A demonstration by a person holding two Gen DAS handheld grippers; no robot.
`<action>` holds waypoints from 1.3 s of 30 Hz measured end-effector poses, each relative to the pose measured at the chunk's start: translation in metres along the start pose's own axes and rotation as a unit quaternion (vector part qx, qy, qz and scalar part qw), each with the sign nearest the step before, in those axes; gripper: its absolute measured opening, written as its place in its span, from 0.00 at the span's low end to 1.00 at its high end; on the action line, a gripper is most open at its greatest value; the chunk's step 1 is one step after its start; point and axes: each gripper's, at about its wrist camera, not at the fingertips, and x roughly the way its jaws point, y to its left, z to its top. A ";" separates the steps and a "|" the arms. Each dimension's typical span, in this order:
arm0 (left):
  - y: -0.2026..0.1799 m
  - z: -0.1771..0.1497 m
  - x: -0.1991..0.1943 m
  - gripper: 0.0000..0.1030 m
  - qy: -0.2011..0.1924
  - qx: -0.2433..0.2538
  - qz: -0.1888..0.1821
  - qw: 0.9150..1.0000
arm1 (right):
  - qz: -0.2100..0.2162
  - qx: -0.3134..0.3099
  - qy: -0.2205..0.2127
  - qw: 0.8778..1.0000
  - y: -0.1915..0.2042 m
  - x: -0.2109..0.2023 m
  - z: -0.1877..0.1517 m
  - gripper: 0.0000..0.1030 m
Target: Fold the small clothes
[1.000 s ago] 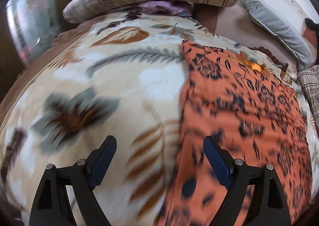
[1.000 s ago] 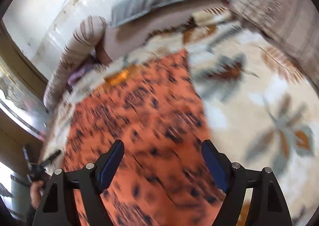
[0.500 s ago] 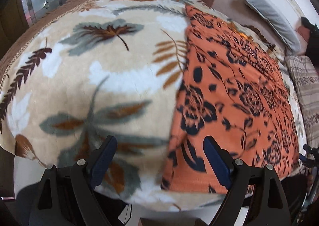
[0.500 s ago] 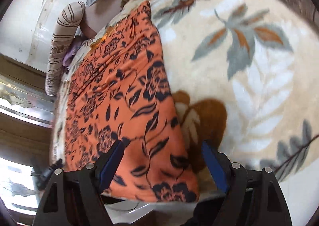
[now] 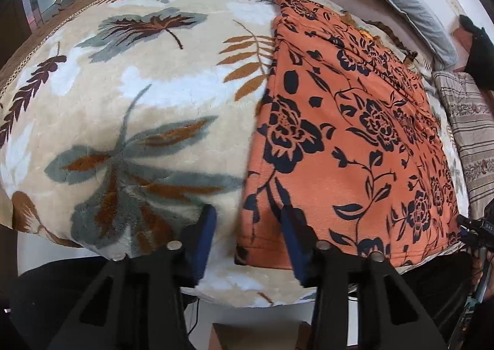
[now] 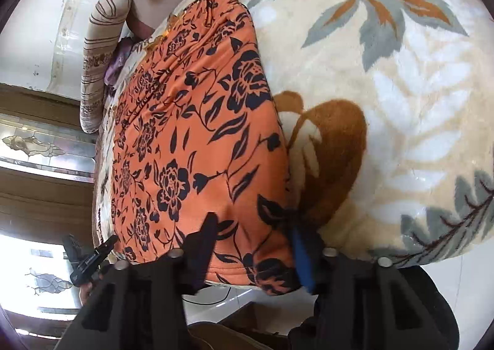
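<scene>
We put our left gripper [image 5: 247, 232] and right gripper [image 6: 253, 235] around the near corners of the orange cloth [image 5: 349, 140] (flat on the blanket [image 5: 139, 103]); fingers partly open, ready to pinch and fold.

No readable text, labels, brands or numbers in either view. Only candidate: tiny pale marks on the dark device [image 5: 481, 228] at the far right edge of the left wrist view, well right of the fingers (too small to read). The same kind of black device [image 6: 88, 260] left of the fingers in the right wrist view has faint marks, also illegible.
</scene>
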 end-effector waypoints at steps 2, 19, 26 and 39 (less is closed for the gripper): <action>0.002 0.001 0.000 0.43 0.003 -0.001 -0.003 1.000 | -0.008 0.002 0.001 1.000 0.000 0.002 0.002 0.48; -0.005 0.006 -0.015 0.08 -0.009 0.000 -0.036 0.999 | -0.006 0.000 -0.013 1.000 0.002 -0.004 0.002 0.16; -0.008 0.008 0.002 0.17 0.023 0.010 -0.016 1.000 | -0.021 -0.008 0.015 1.000 0.008 0.000 0.003 0.69; -0.010 0.035 -0.045 0.07 -0.066 0.001 -0.079 0.995 | 0.012 -0.010 -0.015 1.000 0.021 -0.021 0.007 0.08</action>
